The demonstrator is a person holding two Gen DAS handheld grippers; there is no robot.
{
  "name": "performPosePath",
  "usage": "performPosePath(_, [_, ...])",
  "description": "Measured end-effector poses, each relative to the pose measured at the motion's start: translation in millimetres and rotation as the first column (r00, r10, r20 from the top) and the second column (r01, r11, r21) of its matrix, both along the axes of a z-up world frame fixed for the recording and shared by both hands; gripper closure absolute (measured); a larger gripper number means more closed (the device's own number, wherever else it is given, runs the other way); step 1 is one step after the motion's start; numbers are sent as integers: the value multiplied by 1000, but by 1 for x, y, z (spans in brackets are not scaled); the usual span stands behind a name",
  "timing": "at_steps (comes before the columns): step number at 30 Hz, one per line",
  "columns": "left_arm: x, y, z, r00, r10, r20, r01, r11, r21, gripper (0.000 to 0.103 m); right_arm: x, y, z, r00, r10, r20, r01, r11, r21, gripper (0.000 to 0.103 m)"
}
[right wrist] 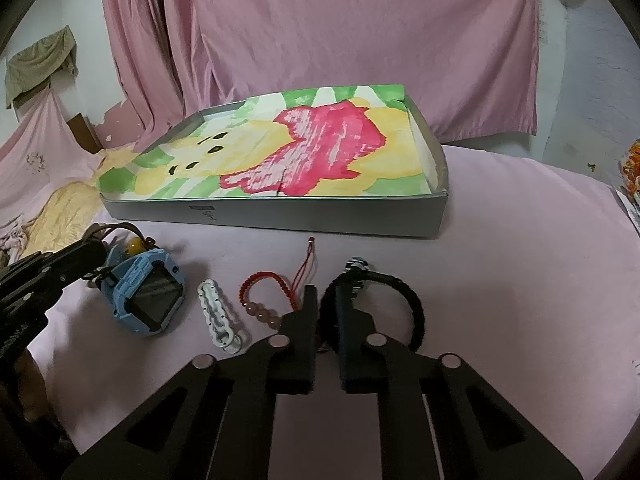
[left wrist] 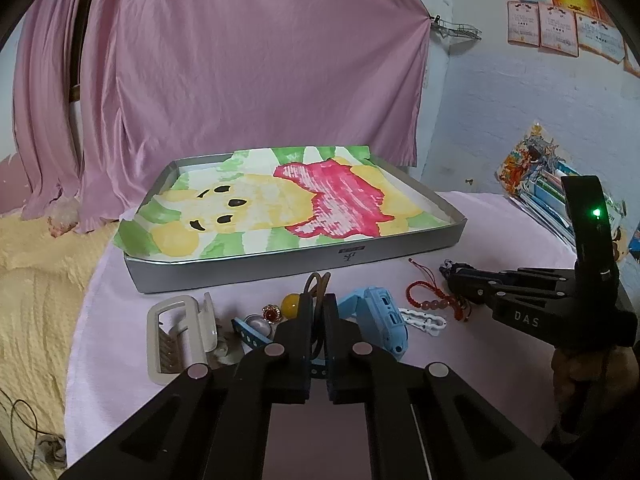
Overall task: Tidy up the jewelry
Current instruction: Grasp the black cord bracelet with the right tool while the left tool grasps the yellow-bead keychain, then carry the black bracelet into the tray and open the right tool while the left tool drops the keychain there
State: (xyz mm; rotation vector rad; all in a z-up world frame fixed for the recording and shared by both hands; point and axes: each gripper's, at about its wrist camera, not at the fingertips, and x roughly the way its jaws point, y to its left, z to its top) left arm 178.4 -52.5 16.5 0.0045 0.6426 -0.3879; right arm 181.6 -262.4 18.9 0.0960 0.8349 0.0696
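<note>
The left claw (left wrist: 319, 300) is closed on a thin brown cord loop (left wrist: 318, 280) beside a yellow bead (left wrist: 291, 304) and a chunky blue plastic watch (right wrist: 146, 294). The right claw (right wrist: 322, 300) is pinched on a black braided bracelet (right wrist: 414, 304) that lies on the pink cloth-covered table (right wrist: 520, 280). Between the claws lie a white chain-link clip (right wrist: 218, 316) and a red beaded bracelet (right wrist: 260, 290). Behind them sits a shallow grey cardboard tray (right wrist: 320, 216) lined with a painted paper sheet.

Blue smartwatch (right wrist: 146, 294), white chain link (right wrist: 218, 314), red bead bracelet (right wrist: 266, 294) and black braided bracelet (right wrist: 404, 292) lie on the pink cloth before the grey tray (right wrist: 280, 216).
</note>
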Motion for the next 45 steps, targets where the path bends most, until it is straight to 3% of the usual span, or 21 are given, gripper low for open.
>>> performPosePath(10, [1, 2, 6, 1000, 14, 13, -13, 999, -45, 99, -8, -7, 3, 999, -1, 45, -2, 998, 70, 98])
performPosePath(24, [9, 2, 37, 998, 6, 69, 3, 992, -128, 99, -15, -4, 46, 976, 59, 211, -85, 990, 113, 98])
performPosePath(32, [31, 8, 60, 995, 10, 100, 8, 985, -175, 99, 6, 10, 67, 952, 126, 279, -162, 981, 110, 98])
performPosePath(39, [63, 25, 73, 989, 77, 128, -53, 982, -182, 99, 45, 34, 73, 937, 196, 290, -238, 964, 116, 98])
performPosePath(45, [95, 43, 58, 992, 111, 60, -99, 980, -175, 99, 77, 65, 57, 941, 261, 214, -289, 950, 115, 98])
